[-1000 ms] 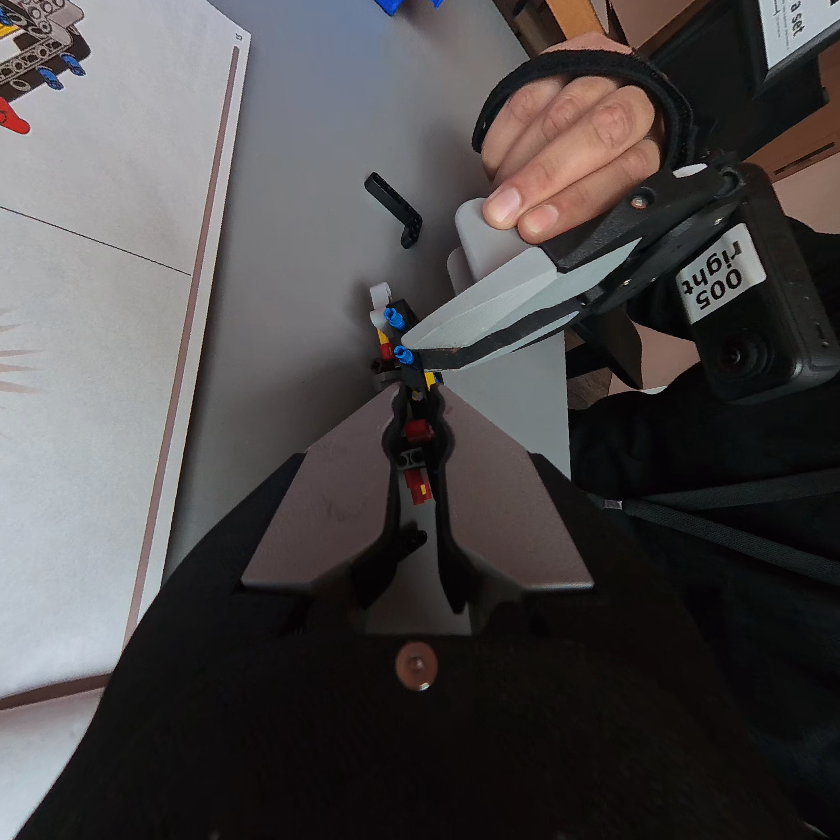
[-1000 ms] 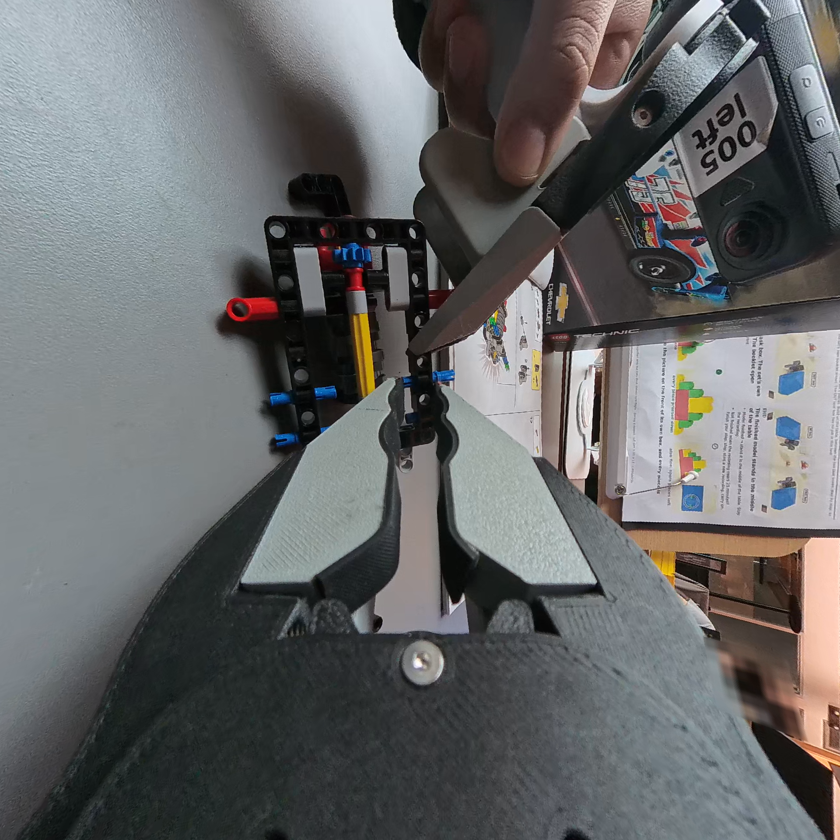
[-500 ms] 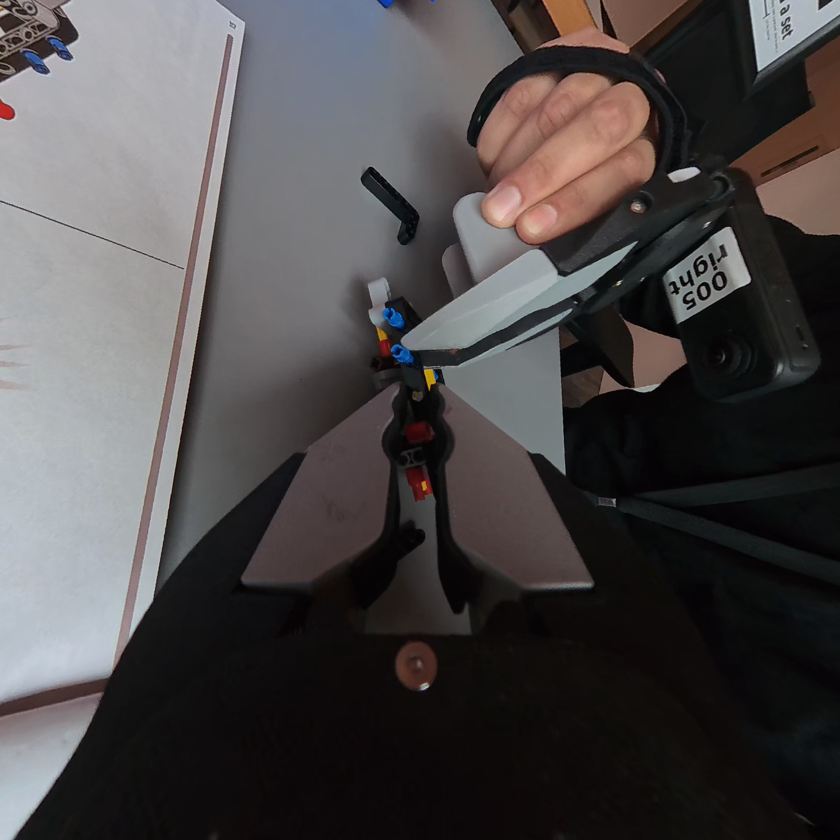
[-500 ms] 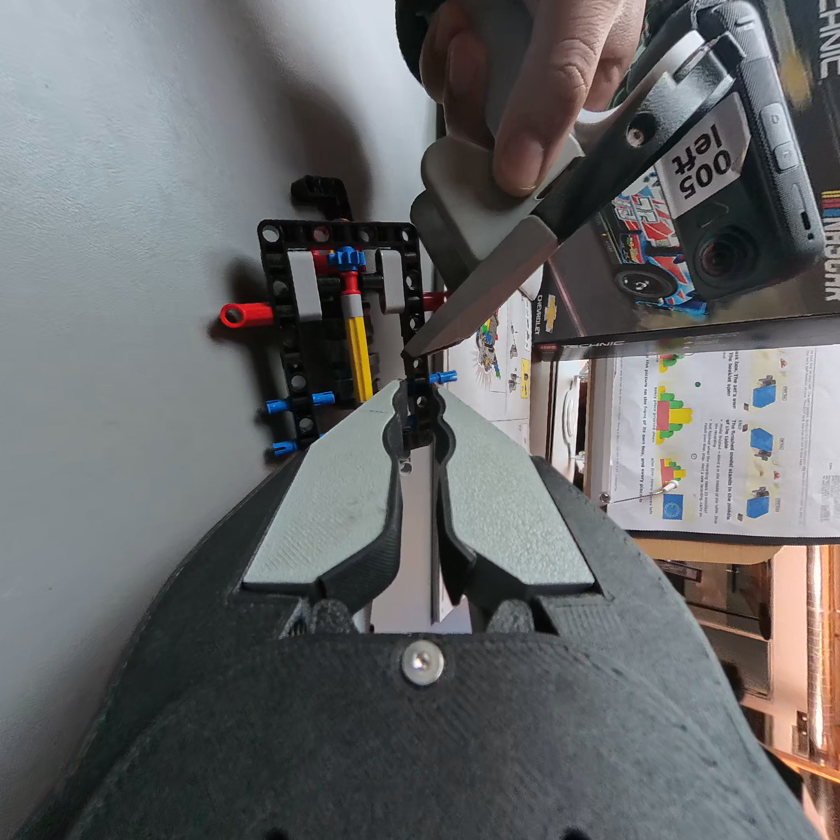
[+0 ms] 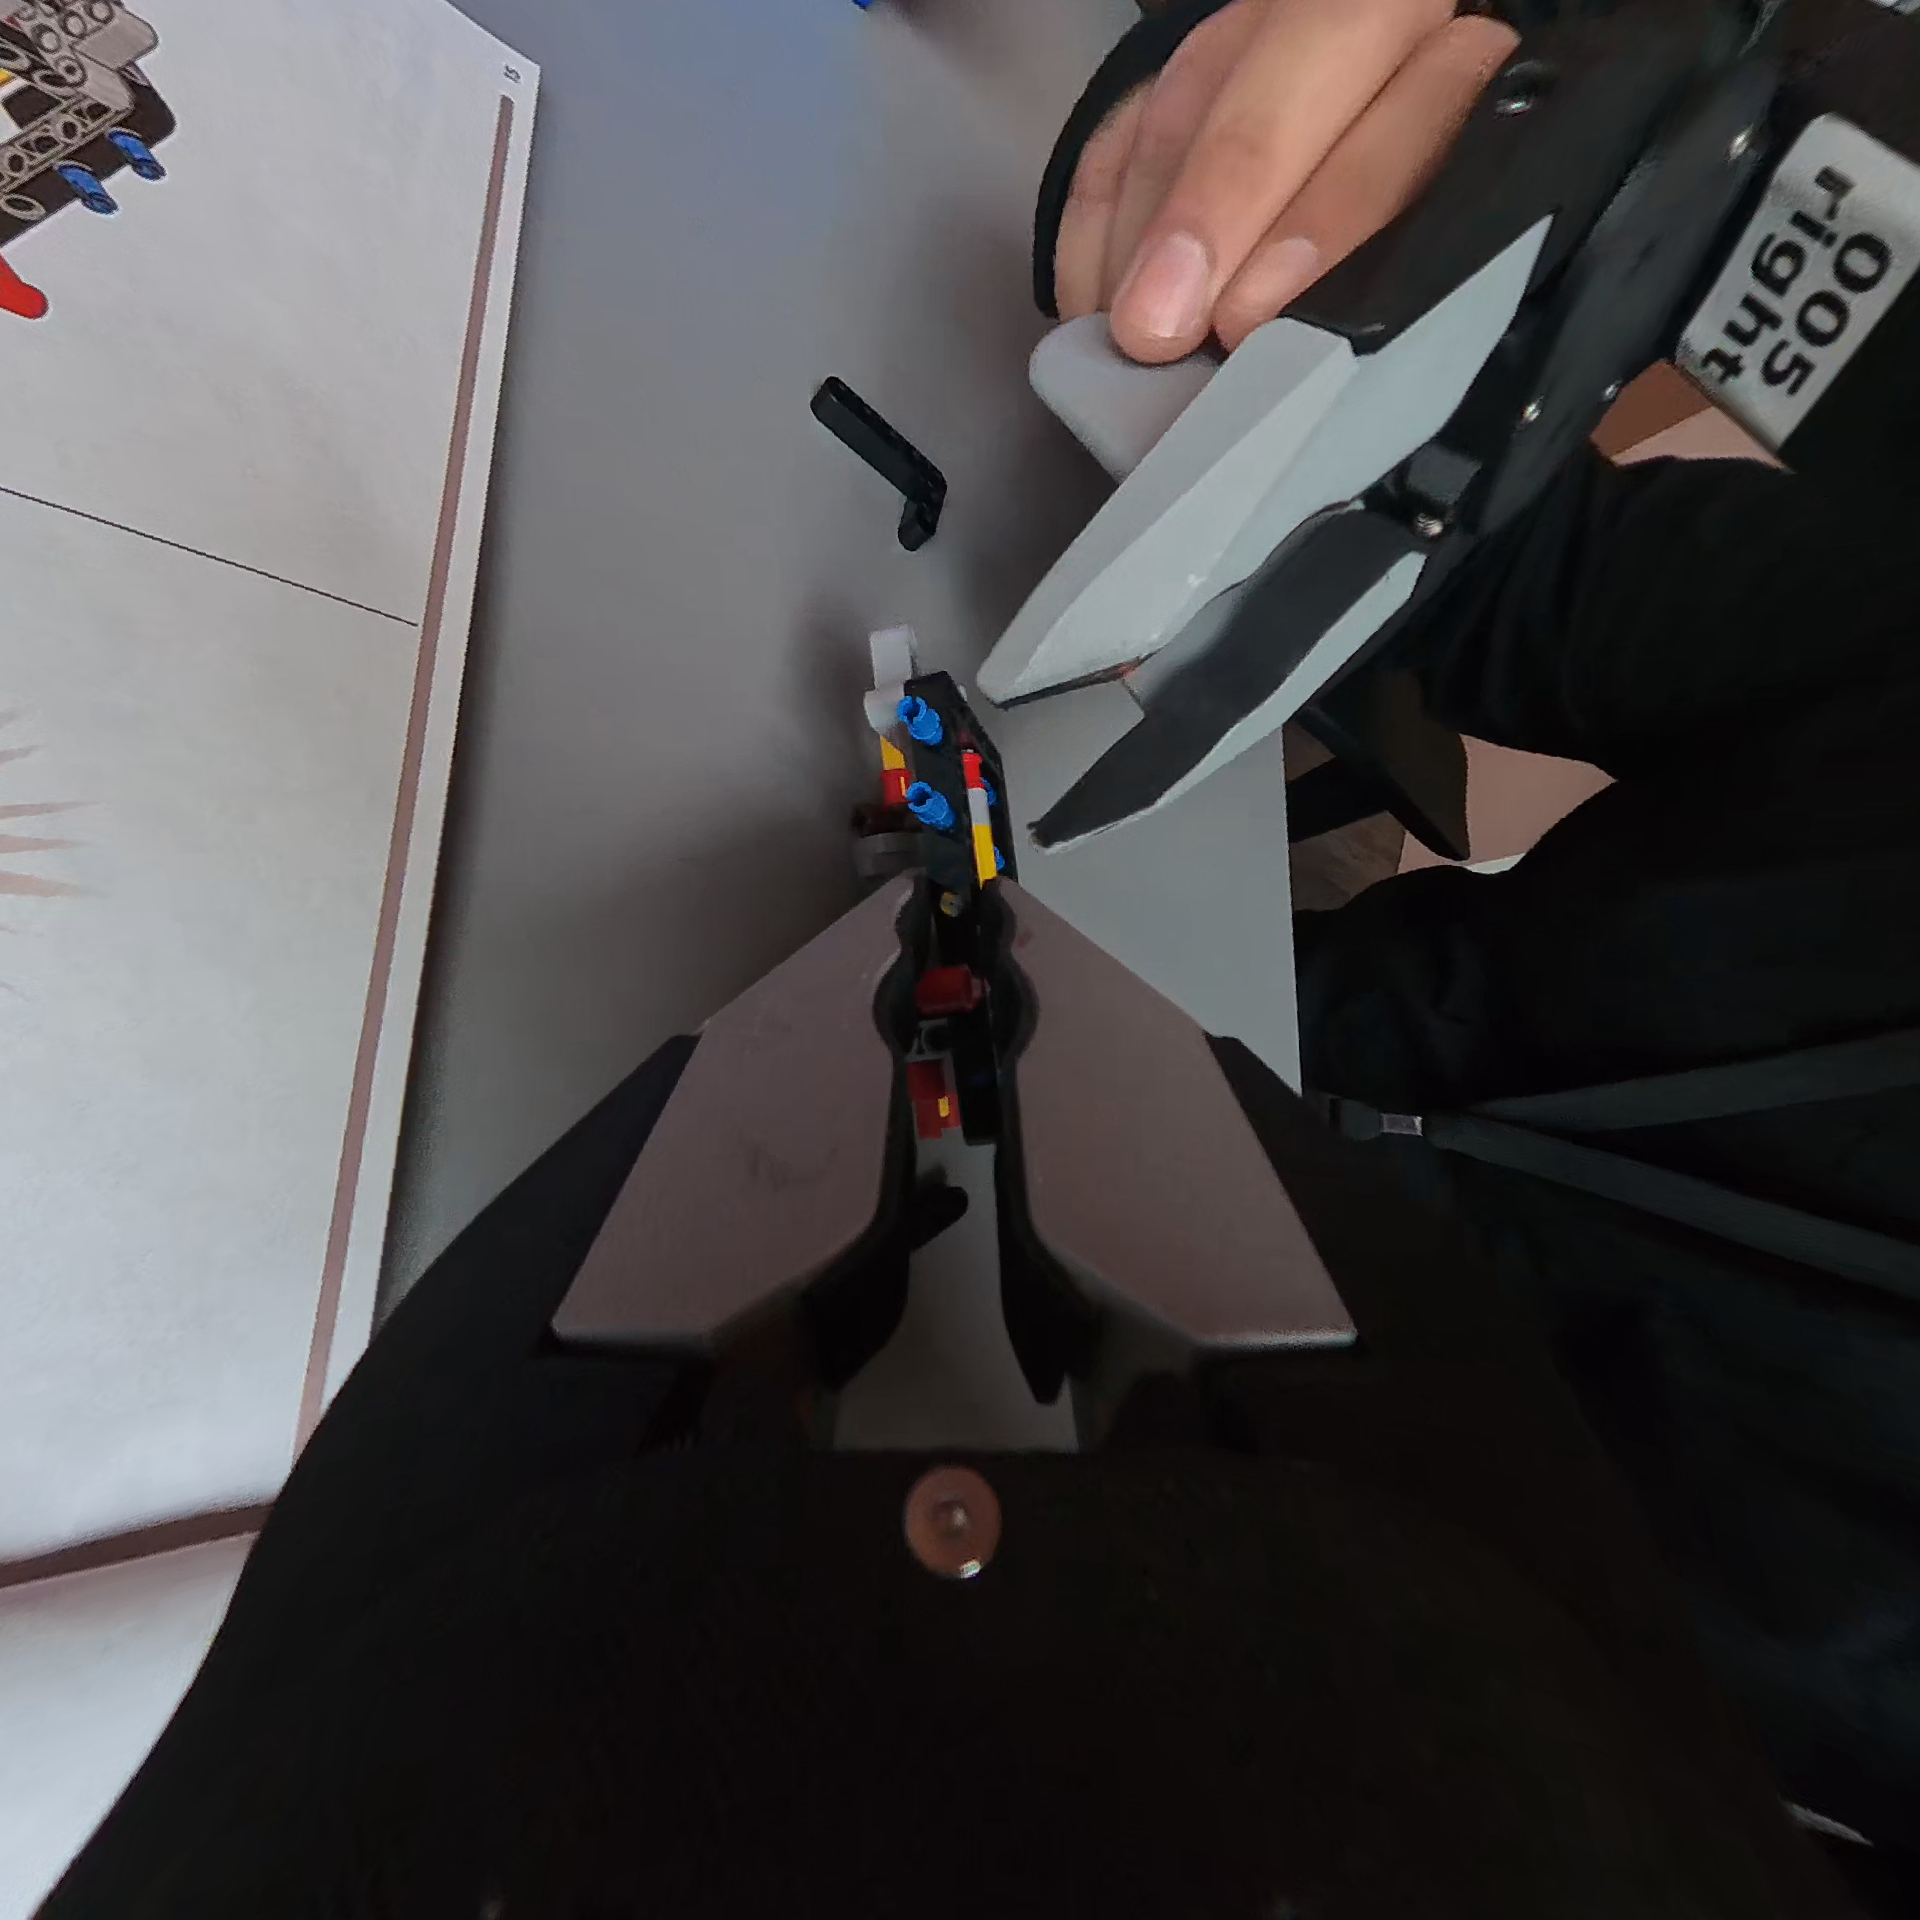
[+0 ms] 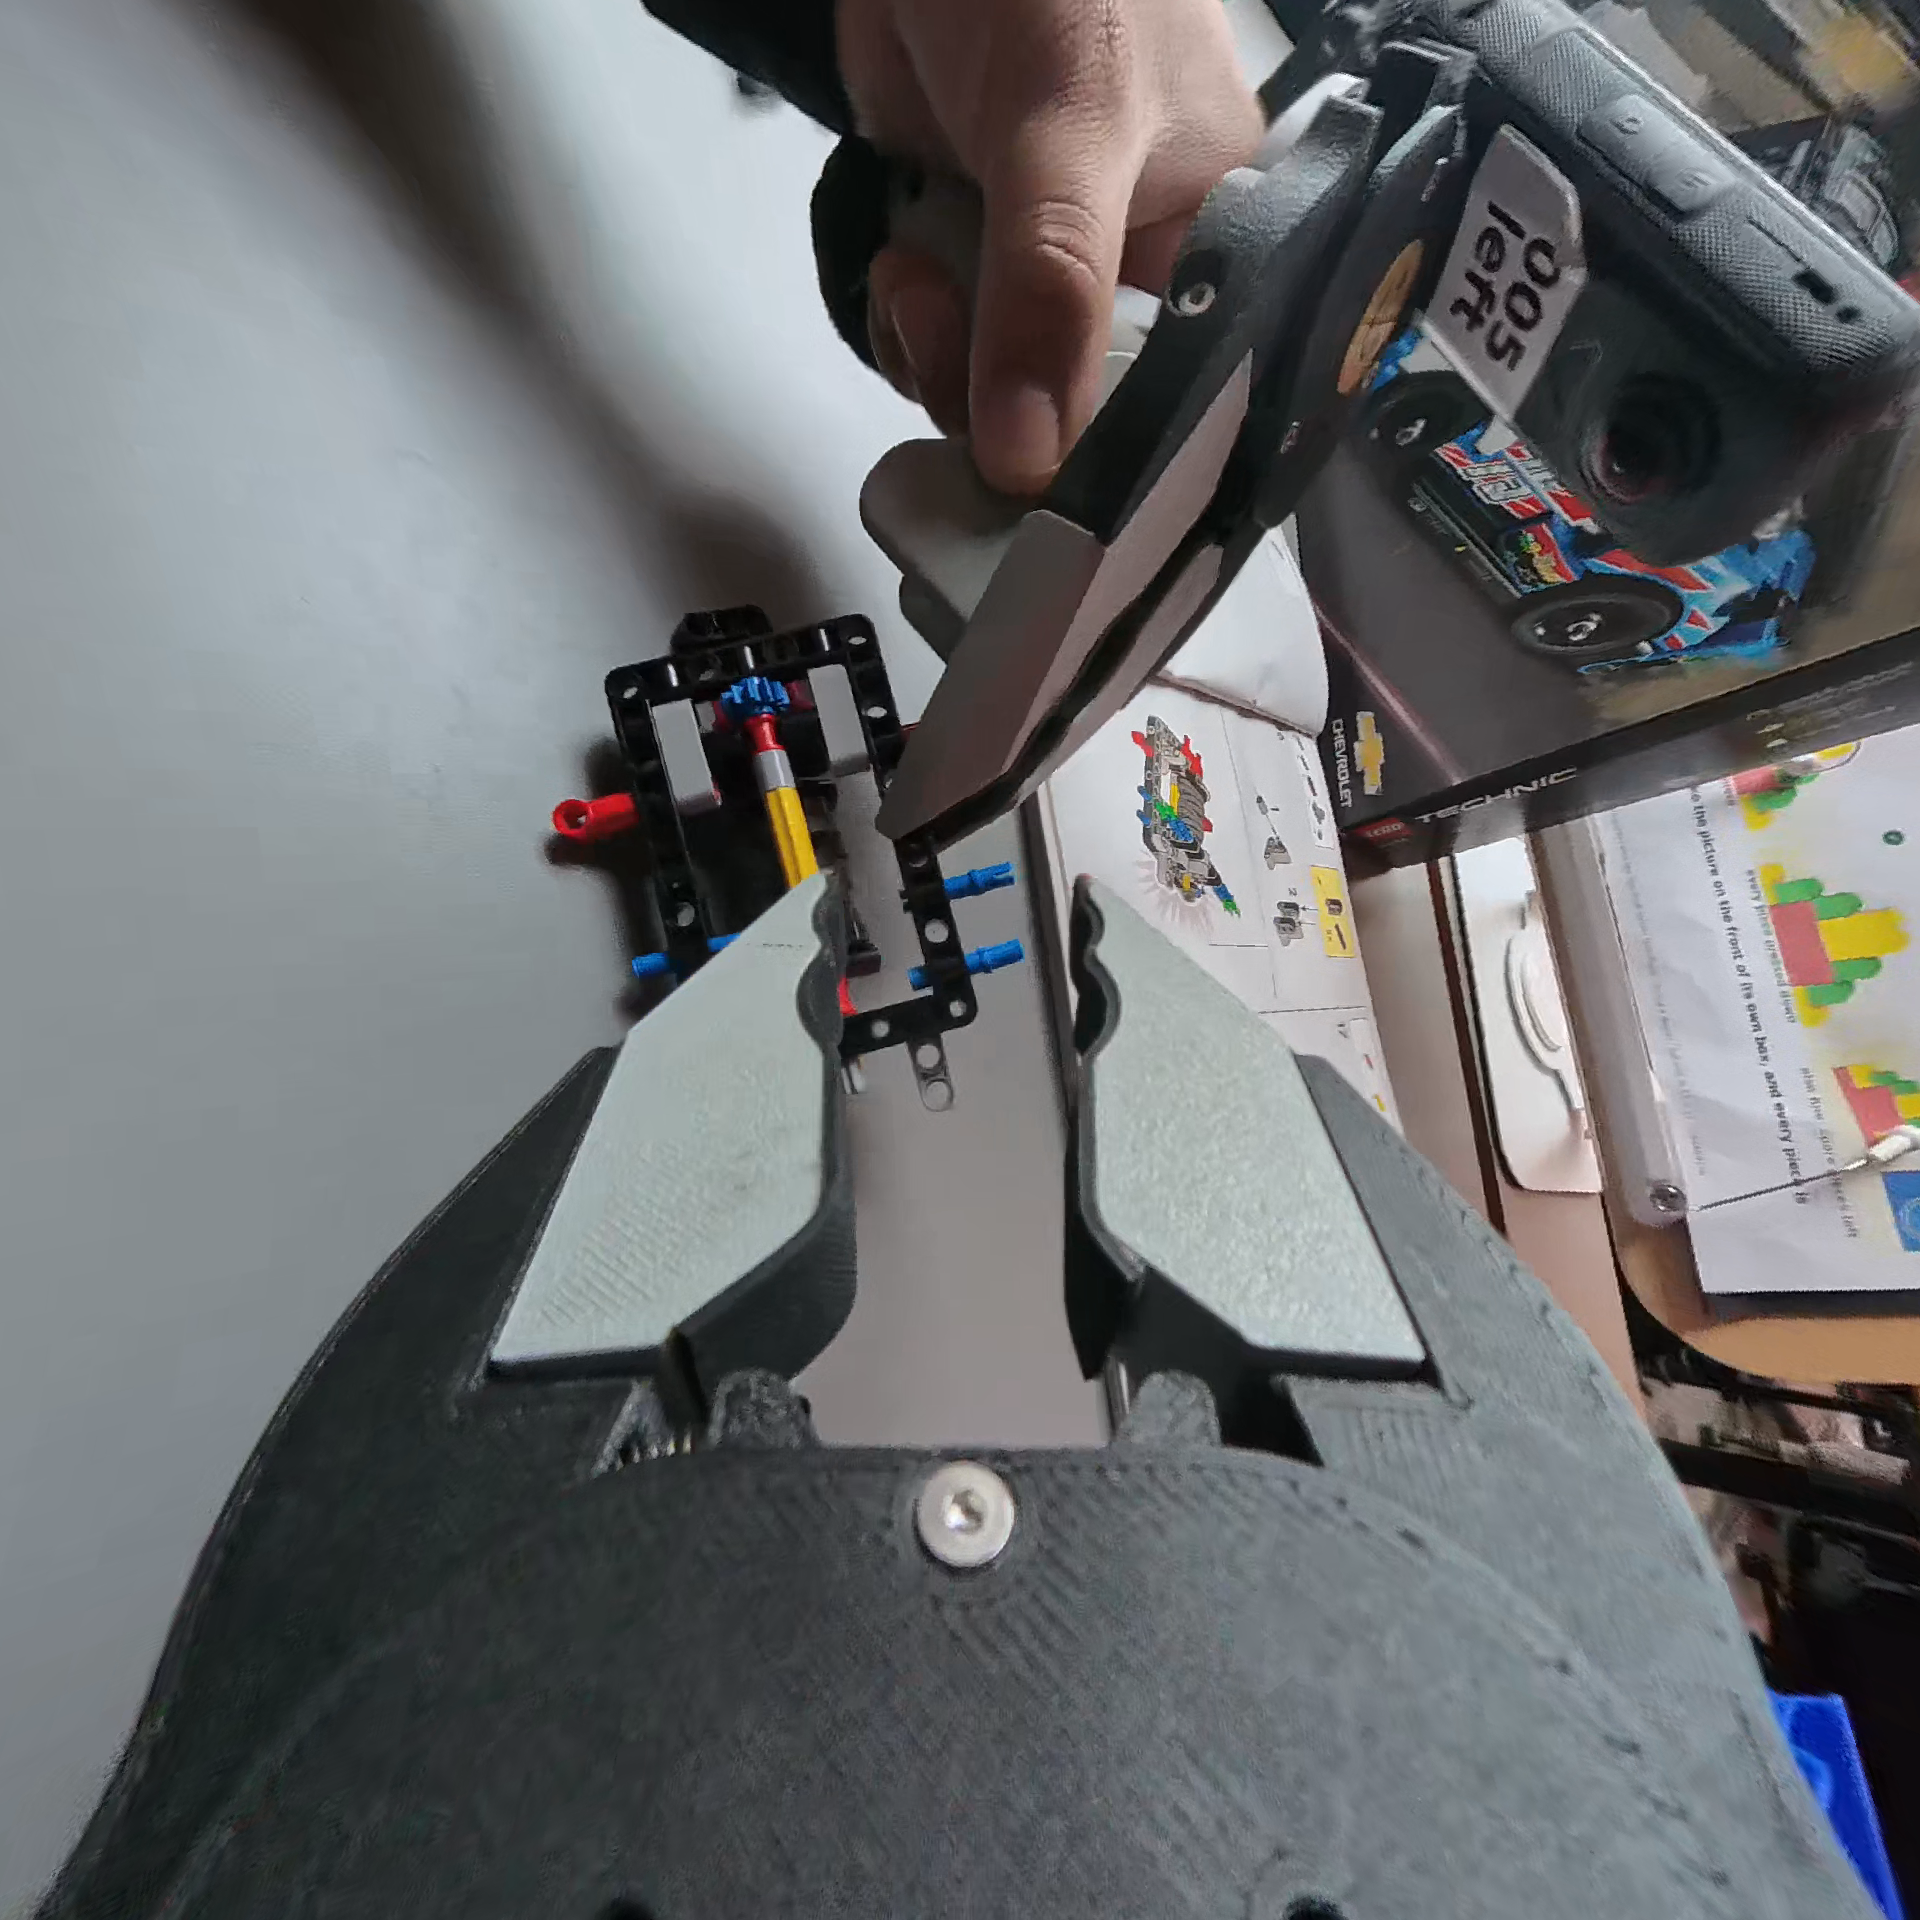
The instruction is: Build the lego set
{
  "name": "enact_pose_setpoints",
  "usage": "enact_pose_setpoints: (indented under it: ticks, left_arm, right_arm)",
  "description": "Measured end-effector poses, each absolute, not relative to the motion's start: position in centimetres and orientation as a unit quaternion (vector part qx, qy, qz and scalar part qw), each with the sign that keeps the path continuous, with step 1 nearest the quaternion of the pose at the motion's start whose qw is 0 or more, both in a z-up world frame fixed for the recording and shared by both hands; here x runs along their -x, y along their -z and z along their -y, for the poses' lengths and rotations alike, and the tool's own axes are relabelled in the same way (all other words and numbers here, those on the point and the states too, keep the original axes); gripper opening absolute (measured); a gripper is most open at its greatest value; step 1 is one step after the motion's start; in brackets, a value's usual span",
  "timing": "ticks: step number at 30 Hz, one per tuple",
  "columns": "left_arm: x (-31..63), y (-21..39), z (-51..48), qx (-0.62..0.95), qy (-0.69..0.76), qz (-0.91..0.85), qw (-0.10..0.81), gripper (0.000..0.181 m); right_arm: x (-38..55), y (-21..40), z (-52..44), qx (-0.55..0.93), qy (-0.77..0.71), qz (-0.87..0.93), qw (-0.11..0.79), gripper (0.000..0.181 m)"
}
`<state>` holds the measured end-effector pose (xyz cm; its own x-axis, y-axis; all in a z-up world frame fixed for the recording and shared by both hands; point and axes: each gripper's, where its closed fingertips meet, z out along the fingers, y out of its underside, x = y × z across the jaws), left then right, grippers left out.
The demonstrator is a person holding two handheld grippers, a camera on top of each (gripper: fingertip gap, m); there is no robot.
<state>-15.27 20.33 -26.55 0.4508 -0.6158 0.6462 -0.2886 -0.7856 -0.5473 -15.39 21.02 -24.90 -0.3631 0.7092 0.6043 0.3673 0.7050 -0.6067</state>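
Note:
A black Lego frame assembly [image 5: 951,790] with blue pins, a yellow and red axle and a blue gear stands on edge on the grey table. My left gripper [image 5: 956,894] is shut on one side of the frame. In the right wrist view the frame [image 6: 769,790] shows face-on, with the left gripper [image 6: 904,826] pinching its right beam. My right gripper [image 6: 951,914] is open, its jaws either side of the frame's near corner without touching it. It also shows in the left wrist view [image 5: 1013,764], open beside the frame. A loose black L-shaped beam [image 5: 883,462] lies beyond the frame.
An open instruction booklet [image 5: 208,727] lies left of the frame and also shows in the right wrist view [image 6: 1195,831]. The set's box [image 6: 1558,644] and a printed sheet with brick pictures [image 6: 1787,987] stand past the table edge. A blue bin corner [image 6: 1829,1787] is at lower right. My two grippers' fingertips are within a few centimetres of each other.
My right gripper opened, let go of the frame's beam and drew back a little. My left gripper still holds the frame, which tilted slightly.

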Motion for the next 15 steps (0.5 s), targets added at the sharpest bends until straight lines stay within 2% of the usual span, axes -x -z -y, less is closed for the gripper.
enact_pose_setpoints:
  ticks: [7, 15]
  left_arm:
    - [14.9, 26.6, -19.7, 0.827, 0.449, -0.293, 0.171, 0.007]
    - [14.8, 26.6, -19.4, 0.824, 0.45, -0.3, 0.168, 0.007]
  right_arm:
    - [15.2, 26.0, -21.0, 0.291, -0.122, 0.863, 0.396, 0.027]
    - [15.3, 26.4, -21.0, 0.236, -0.039, 0.907, 0.348, 0.021]
